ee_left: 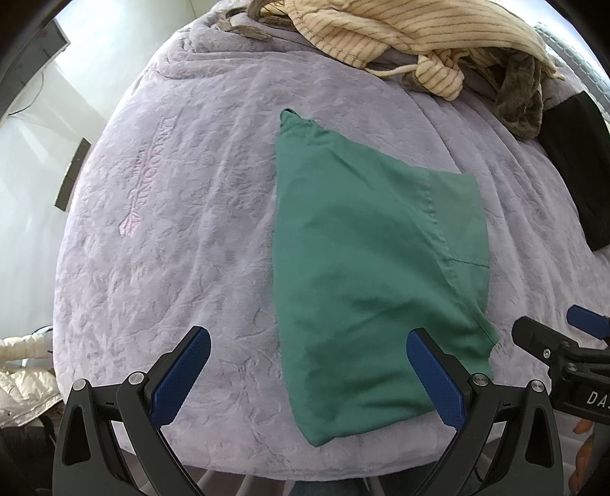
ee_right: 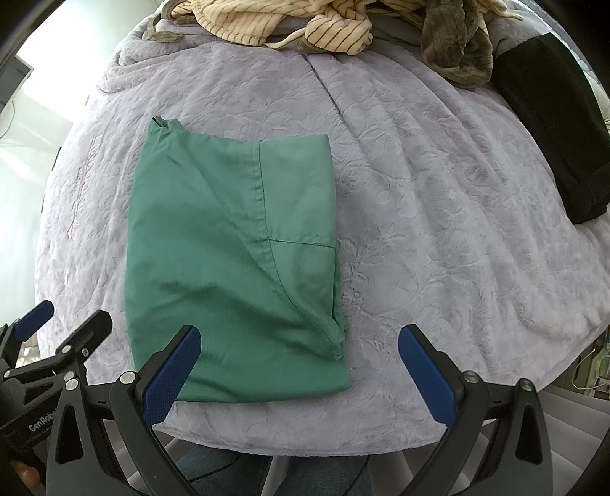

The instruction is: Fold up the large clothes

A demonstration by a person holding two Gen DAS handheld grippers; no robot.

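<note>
Left wrist view: right gripper [ee_left: 572,335] cut off beside green garment [ee_left: 366,267].

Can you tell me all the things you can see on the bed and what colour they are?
green garment: one, green, folded flat on the near middle of the blanket.
blanket: one, pale lilac, covering the bed.
striped garment: one, cream with dark stripes, bunched at the far edge.
fuzzy garment: one, grey-brown, crumpled at the far right.
black garment: one, black, folded at the right edge.
puffy jacket: one, cream, off the bed at left.
left gripper: one, black with blue fingers, open, empty.
right gripper: one, black with blue fingers, open, empty.
</note>
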